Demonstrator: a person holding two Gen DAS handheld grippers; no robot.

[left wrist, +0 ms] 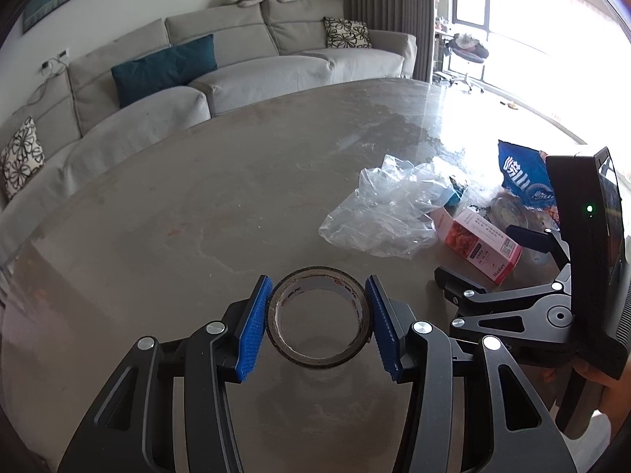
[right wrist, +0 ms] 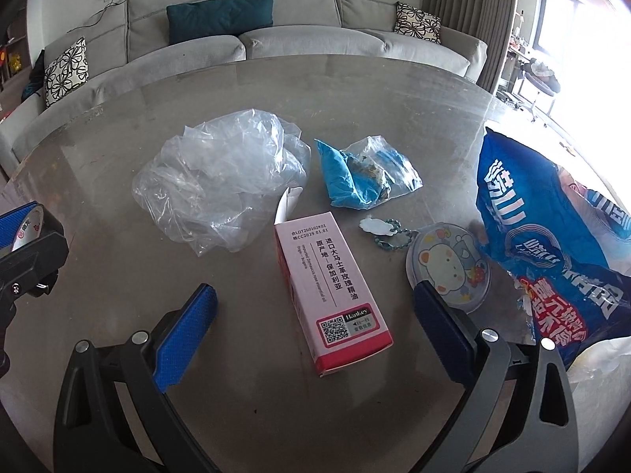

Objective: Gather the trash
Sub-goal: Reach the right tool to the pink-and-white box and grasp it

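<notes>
My left gripper [left wrist: 318,315] is shut on a roll of tape [left wrist: 319,349], its blue pads against both sides, just above the grey table [left wrist: 157,205]. The left gripper also shows at the left edge of the right wrist view [right wrist: 23,232]. My right gripper [right wrist: 315,307] is open and empty, its jaws wide on either side of a pink carton [right wrist: 331,291] lying on the table. A crumpled clear plastic bag [right wrist: 221,173], a small bag of blue powder [right wrist: 363,173] and a large blue snack bag [right wrist: 552,236] lie around it.
A round cartoon-bear disc [right wrist: 449,268] with a bead chain and white tag [right wrist: 378,228] lies right of the carton. A grey sofa [right wrist: 276,31] curves behind the table. A bright window [left wrist: 532,39] is at the right.
</notes>
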